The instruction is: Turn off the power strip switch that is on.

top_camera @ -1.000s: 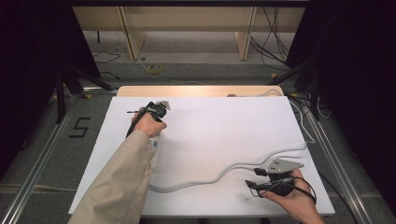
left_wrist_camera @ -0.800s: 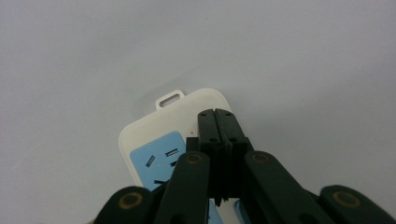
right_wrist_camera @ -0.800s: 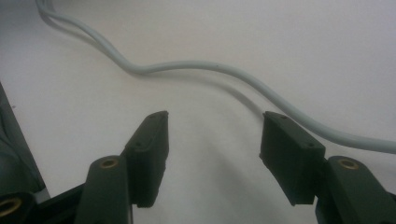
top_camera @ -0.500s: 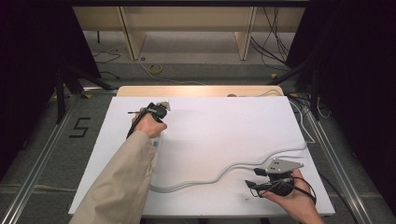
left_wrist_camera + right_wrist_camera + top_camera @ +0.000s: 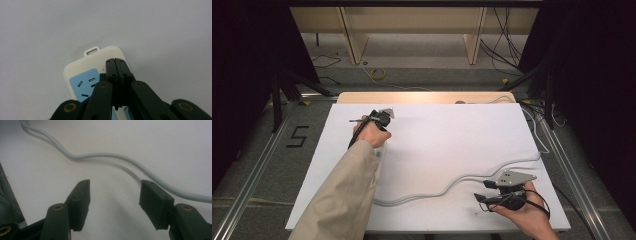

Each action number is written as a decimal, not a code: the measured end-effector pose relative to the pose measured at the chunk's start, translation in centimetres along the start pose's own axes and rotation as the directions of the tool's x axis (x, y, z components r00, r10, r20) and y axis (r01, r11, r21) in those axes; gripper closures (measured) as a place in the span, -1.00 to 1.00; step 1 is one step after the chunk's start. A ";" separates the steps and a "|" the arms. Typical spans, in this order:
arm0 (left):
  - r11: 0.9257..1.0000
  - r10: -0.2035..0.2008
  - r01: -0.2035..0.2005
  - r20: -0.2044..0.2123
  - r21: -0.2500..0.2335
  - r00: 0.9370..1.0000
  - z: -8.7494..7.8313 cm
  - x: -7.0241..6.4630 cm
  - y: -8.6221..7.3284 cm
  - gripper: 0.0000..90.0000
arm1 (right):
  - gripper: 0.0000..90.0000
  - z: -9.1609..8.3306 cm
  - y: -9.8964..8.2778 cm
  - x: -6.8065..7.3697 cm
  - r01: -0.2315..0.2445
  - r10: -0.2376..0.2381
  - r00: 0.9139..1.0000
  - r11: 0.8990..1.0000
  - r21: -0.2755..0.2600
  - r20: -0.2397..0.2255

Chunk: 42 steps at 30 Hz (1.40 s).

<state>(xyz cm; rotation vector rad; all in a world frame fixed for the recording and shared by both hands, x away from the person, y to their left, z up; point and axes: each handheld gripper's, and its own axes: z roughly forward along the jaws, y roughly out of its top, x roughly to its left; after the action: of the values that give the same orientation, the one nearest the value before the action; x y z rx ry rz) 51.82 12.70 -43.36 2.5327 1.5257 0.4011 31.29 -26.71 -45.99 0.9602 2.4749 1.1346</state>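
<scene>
With left gripper (image 5: 117,65) closed empty over the strip (image 5: 82,75) at far left, and right gripper (image 5: 113,202) wide near the cord (image 5: 105,156), press squarely, straight down.

Your left arm wears a beige sleeve (image 5: 343,195); your right gripper (image 5: 484,199) carries a grey three-cornered plate (image 5: 512,177), black jaws with brass-coloured rivets.
</scene>
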 end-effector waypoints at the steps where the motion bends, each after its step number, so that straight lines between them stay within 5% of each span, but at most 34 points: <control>1: 1.000 0.003 -0.003 -0.002 0.002 1.000 0.0 0.0 0.0 1.00 | -0.05 0.0 0.0 0.0 0.000 0.000 1.000 1.000 0.000 0.001; 27: 1.000 0.002 -0.002 -0.022 0.011 1.000 0.1 -0.4 0.1 1.00 | -0.05 0.2 0.0 0.1 0.004 -0.004 1.000 1.000 0.005 -0.002; 42: 0.999 0.038 -0.038 -0.043 -0.021 0.998 -0.3 -0.5 -0.2 1.00 | -0.05 0.1 -0.1 -0.1 0.002 -0.002 1.000 1.000 0.004 0.000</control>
<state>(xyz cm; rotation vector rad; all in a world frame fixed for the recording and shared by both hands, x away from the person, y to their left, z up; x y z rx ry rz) 51.35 12.32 -43.23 2.5561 1.4813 0.4767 31.35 -26.75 -46.08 0.9592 2.4777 1.1297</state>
